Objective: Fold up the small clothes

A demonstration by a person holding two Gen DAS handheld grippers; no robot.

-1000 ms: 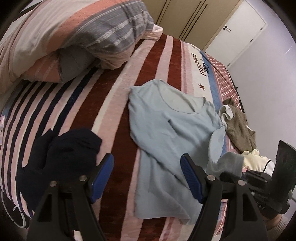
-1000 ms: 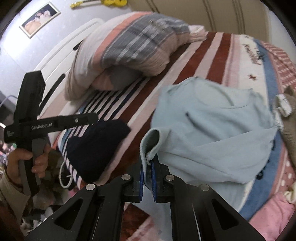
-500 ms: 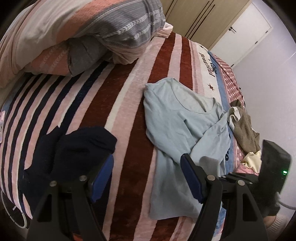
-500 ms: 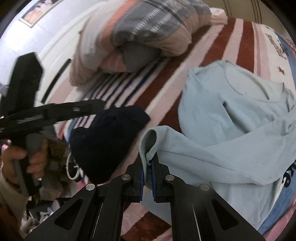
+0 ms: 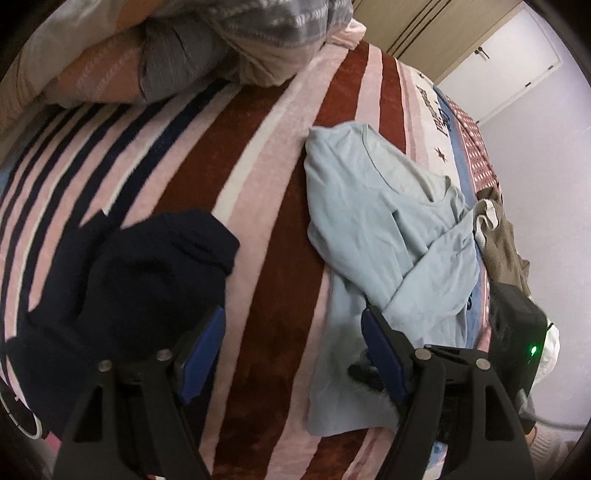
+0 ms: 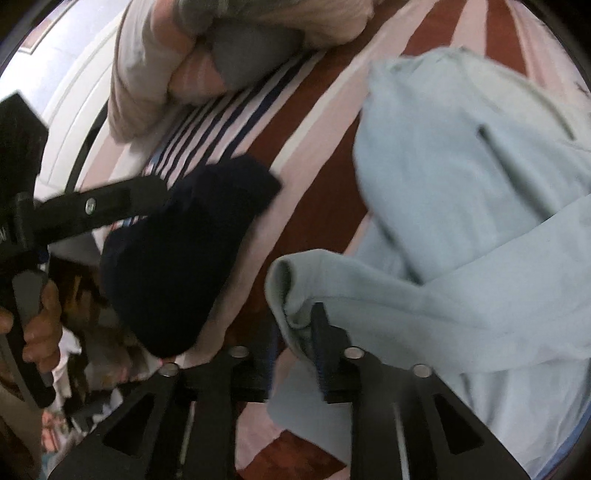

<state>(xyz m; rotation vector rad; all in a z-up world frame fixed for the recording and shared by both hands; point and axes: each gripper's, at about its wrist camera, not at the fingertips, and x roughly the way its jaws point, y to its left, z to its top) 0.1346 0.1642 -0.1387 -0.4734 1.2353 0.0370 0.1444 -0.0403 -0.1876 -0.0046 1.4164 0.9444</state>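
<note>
Nearest, the right gripper (image 6: 293, 345), jaws slightly parted, has the cuff of the pale blue cotton long-sleeved shirt (image 5: 388, 229) between them. The left gripper (image 5: 291, 354) gapes empty over bare striped blanket (image 5: 266, 229), between a dark navy garment (image 5: 140, 273) and the shirt. Beyond, rumpled striped pillows (image 5: 147, 48) crowd the bed's head.

Striped bed (image 5: 280, 206), wooden wardrobe (image 5: 424, 29), white door (image 5: 517, 70), lilac walls (image 5: 546, 192).

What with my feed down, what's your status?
Left tongs open, hovering over blanket. Right tongs parted, cuff of light-blue shirt between them. Navy garment alongside, not blocking.
</note>
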